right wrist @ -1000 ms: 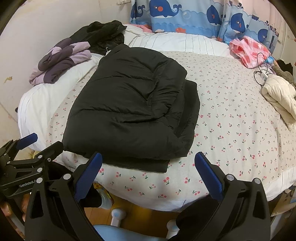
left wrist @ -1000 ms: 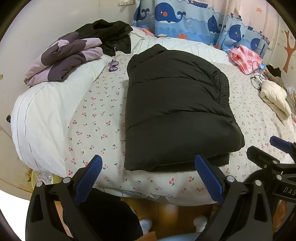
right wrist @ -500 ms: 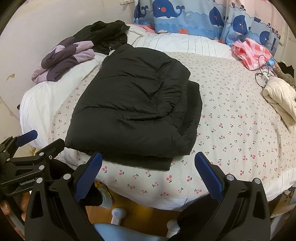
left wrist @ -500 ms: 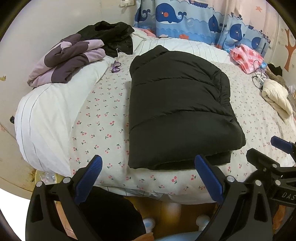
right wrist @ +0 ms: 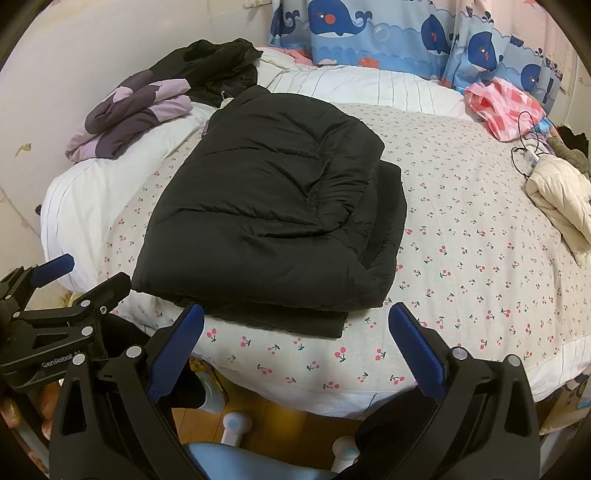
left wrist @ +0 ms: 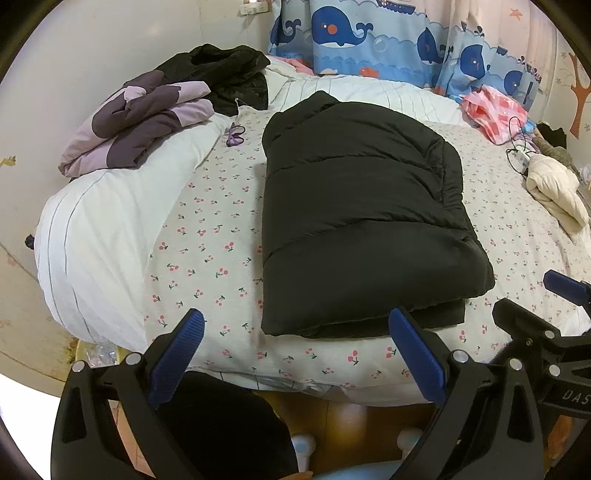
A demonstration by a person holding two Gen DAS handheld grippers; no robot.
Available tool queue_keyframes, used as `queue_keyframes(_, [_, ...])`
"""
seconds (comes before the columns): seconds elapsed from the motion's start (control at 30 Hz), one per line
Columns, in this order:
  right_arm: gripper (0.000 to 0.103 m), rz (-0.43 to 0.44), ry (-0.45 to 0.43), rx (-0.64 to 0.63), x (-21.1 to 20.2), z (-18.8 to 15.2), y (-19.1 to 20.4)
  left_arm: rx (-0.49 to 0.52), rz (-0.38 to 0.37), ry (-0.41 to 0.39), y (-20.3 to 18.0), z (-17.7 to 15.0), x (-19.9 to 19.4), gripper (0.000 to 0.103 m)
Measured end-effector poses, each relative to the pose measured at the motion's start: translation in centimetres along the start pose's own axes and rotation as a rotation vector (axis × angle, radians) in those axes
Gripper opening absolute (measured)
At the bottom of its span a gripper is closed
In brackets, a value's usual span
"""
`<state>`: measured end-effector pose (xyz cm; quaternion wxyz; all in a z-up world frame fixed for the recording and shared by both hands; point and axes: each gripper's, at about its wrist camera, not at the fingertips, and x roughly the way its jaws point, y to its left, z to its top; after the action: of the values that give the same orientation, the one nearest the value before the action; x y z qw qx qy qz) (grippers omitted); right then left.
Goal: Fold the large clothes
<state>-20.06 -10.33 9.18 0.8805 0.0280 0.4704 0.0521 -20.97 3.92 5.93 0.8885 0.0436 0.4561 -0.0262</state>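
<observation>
- The left gripper (left wrist: 295, 328), black-armed with blue pads, hung wide open and empty just off the near edge of the bed, touching nothing.
- The right gripper (right wrist: 295, 325), the same black and blue build, also stood spread apart with nothing between its fingers, short of the mattress edge.
- Each tool showed in the other's view: the right one at the right rim of the left camera, the left one at the left rim of the right camera.
- Just ahead of both lay the black quilted puffer jacket (left wrist: 362, 221), folded into a thick rectangle with a lower layer peeking out along its right and near sides.
- It rested on the white bedspread with small red cherry print (right wrist: 461, 251), close to the near edge.
- Further left, a purple and lilac patterned bundle (left wrist: 140, 122) sat on the white striped duvet (left wrist: 110, 221), with a crumpled black garment (left wrist: 225, 74) behind it.
- A cream puffy garment (right wrist: 561, 199) lay well apart at the right side, a pink and white checked cloth (right wrist: 502, 103) beyond it.
- At the back hung the blue whale-print curtain (left wrist: 369, 33).
</observation>
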Motion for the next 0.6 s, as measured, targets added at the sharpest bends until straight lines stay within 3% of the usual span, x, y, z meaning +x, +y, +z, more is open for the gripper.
queue_keyframes(0.6, [0.097, 0.011, 0.01, -0.006, 0.41, -0.24, -0.25, 0.006, -0.003, 0.009, -0.18, -0.21, 0.43, 0.096])
